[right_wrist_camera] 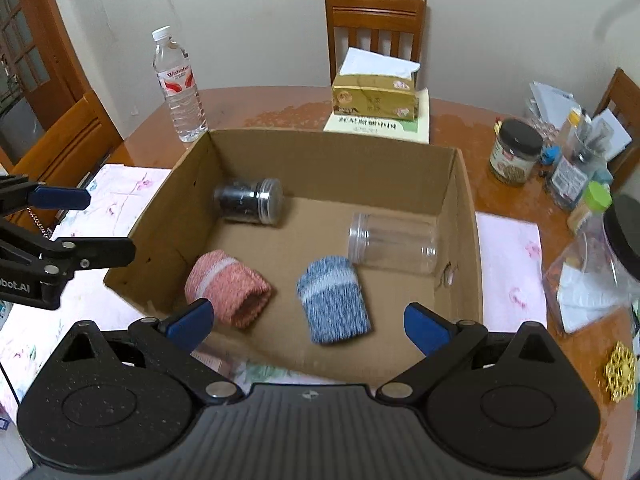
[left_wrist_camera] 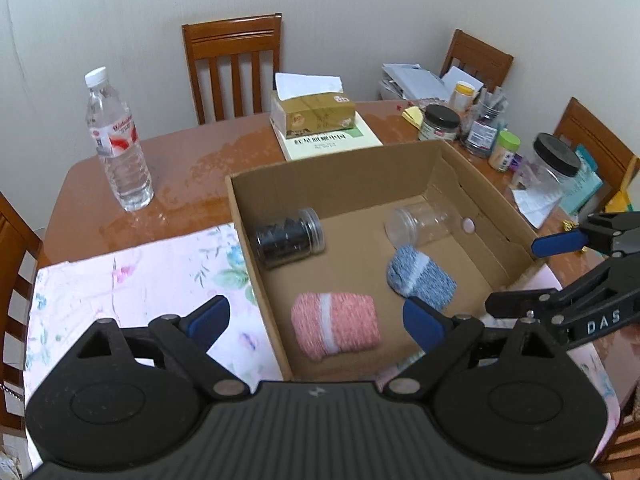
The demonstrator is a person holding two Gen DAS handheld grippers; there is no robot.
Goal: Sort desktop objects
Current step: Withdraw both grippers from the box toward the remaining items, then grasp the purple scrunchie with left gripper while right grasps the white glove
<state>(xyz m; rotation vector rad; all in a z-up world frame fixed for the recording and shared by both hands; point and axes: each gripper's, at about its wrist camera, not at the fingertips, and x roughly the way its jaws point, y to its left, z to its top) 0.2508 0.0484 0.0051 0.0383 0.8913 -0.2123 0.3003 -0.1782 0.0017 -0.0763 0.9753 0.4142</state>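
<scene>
Hovering above cardboard box (right_wrist_camera: 460, 208) on bench (left_wrist_camera: 180, 168): left tongs (left_wrist_camera: 316, 320) and right tongs (right_wrist_camera: 308, 324), both released, grasping nothing. Lying inside box: dark jar (right_wrist_camera: 250, 202), clear jar (right_wrist_camera: 394, 244), pink cloth roll (right_wrist_camera: 228, 288), blue cloth roll (right_wrist_camera: 334, 300), all apart.

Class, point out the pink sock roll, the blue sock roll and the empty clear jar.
pink sock roll (right_wrist_camera: 227, 287), right wrist view, top side
blue sock roll (right_wrist_camera: 334, 300), right wrist view, middle
empty clear jar (right_wrist_camera: 394, 243), right wrist view, side wall
</scene>
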